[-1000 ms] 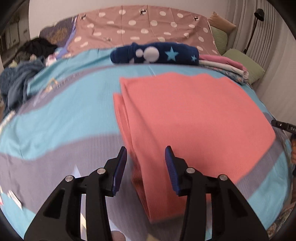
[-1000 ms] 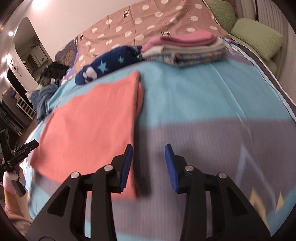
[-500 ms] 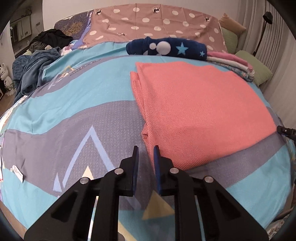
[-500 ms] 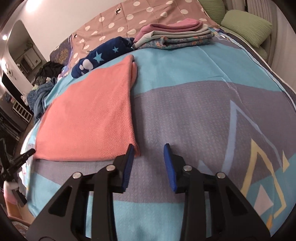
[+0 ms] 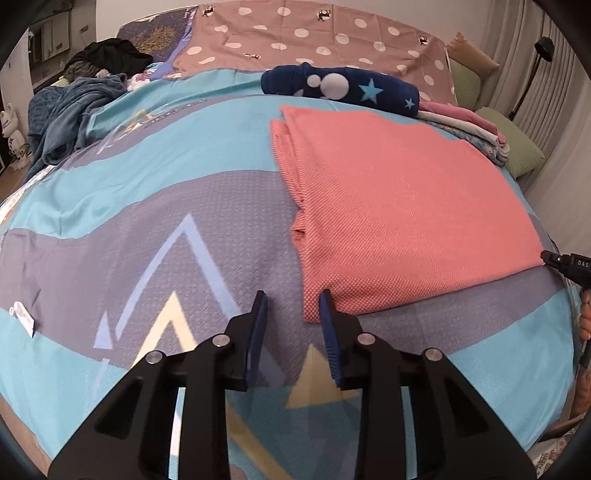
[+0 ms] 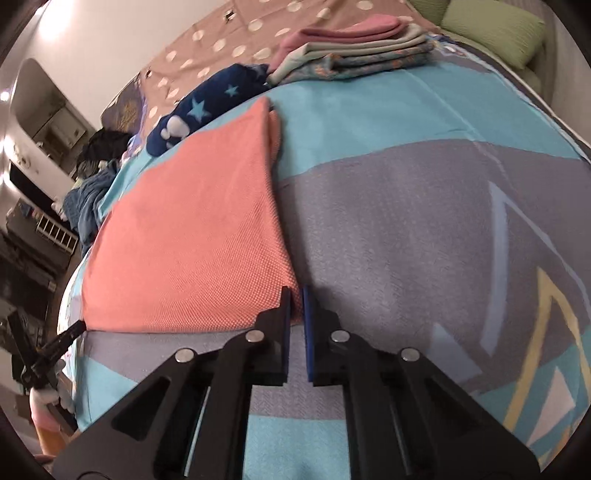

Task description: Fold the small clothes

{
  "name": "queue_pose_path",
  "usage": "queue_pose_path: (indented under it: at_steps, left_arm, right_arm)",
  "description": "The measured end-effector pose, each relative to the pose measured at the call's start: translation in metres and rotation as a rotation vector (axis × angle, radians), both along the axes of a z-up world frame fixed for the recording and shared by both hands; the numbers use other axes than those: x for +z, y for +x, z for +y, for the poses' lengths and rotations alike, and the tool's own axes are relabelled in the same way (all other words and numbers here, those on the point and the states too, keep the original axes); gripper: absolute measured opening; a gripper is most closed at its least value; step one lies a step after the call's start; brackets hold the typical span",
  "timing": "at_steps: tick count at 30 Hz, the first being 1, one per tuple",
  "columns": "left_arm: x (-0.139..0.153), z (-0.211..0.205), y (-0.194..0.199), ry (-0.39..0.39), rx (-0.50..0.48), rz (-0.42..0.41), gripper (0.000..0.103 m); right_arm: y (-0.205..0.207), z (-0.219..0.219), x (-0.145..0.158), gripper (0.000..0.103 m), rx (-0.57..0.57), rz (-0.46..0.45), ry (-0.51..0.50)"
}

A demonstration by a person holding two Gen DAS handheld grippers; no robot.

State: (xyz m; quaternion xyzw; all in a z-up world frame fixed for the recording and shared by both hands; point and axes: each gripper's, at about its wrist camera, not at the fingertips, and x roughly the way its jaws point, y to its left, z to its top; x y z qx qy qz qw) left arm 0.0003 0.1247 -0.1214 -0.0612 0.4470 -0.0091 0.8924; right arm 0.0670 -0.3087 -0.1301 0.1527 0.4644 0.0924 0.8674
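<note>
My right tongs (image 6: pixel 294 301) are pinching shut on the near right corner of the coral cloth (image 6: pixel 192 236); my left tongs (image 5: pixel 291 308) are opening, nothing between them, beside its near left corner. It's lying folded on the bed (image 5: pixel 166 221): light, limp, probably best gripped at the corners.

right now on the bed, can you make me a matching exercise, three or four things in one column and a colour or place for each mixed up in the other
Things:
1. folded cloth
2. rolled garment
3. stack of folded clothes
4. crumpled blanket

Descriptions:
A. navy with stars and white spots
B. far left edge of the bed, dull blue
C. coral, flat in the middle of the bed
D. pink layer on top, beside the green pillow

Pairs: 1-C, 2-A, 3-D, 4-B
</note>
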Motion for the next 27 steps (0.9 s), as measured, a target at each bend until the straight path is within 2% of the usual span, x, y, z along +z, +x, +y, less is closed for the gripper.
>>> queue_pose_path:
  at_steps: [3,5,8,9,10,11,12,13,15,17,18,19,20,21,23,27]
  left_arm:
    - [0.002,0.007,-0.007,0.071,0.053,0.013,0.029]
    - [0.004,0.017,-0.014,-0.008,0.051,0.016,0.029]
    - [0.008,0.020,-0.023,-0.200,0.001,0.005,0.029]
    - [0.007,0.018,-0.024,-0.259,-0.028,0.005,0.029]
    - [0.005,0.014,-0.023,-0.319,-0.058,0.009,0.035]
    - [0.001,0.011,-0.022,-0.353,-0.072,0.015,0.045]
    - [-0.003,0.008,-0.019,-0.372,-0.077,0.025,0.049]
    - [-0.007,0.003,-0.014,-0.372,-0.075,0.016,0.052]
    - [-0.009,0.000,-0.007,-0.363,-0.070,-0.013,0.052]
    - [-0.011,0.004,0.004,-0.408,-0.042,-0.030,0.050]
    - [-0.012,0.008,0.010,-0.432,-0.021,-0.038,0.045]
    - [-0.013,0.011,0.013,-0.429,0.000,-0.036,0.021]
    - [-0.015,0.014,0.019,-0.436,0.019,-0.024,0.009]
    - [-0.017,0.019,0.022,-0.496,0.031,-0.010,0.008]
    - [-0.012,0.021,0.022,-0.524,0.039,-0.015,0.006]
    - [0.026,0.017,0.002,-0.457,-0.006,-0.076,0.003]
  right_arm:
    - [-0.009,-0.004,0.003,0.013,-0.023,0.002,-0.019]
    - [-0.018,-0.006,0.007,0.024,-0.031,-0.008,-0.034]
    - [-0.030,-0.010,0.009,0.040,-0.017,-0.027,-0.013]
    - [-0.034,-0.010,0.008,0.041,-0.002,-0.020,0.021]
    - [-0.034,-0.009,0.007,0.043,0.008,-0.012,0.046]
    - [-0.034,-0.008,0.005,0.045,0.024,0.002,0.084]
    - [-0.032,-0.006,0.001,0.049,0.040,0.018,0.128]
    - [-0.029,-0.004,-0.001,0.056,0.043,0.025,0.149]
    - [-0.021,-0.001,-0.004,0.063,0.049,0.007,0.180]
    - [-0.010,0.001,-0.006,0.068,0.048,0.002,0.210]
    - [-0.003,0.000,-0.008,0.069,0.035,0.001,0.248]
    - [0.003,-0.001,-0.010,0.061,0.019,0.000,0.270]
    - [0.010,-0.002,-0.011,0.019,-0.012,0.008,0.264]
    - [0.016,-0.001,-0.014,0.010,-0.021,0.038,0.252]
    - [0.018,-0.004,-0.015,0.009,-0.048,0.067,0.295]
    - [0.000,-0.005,0.015,0.008,-0.012,0.020,0.360]
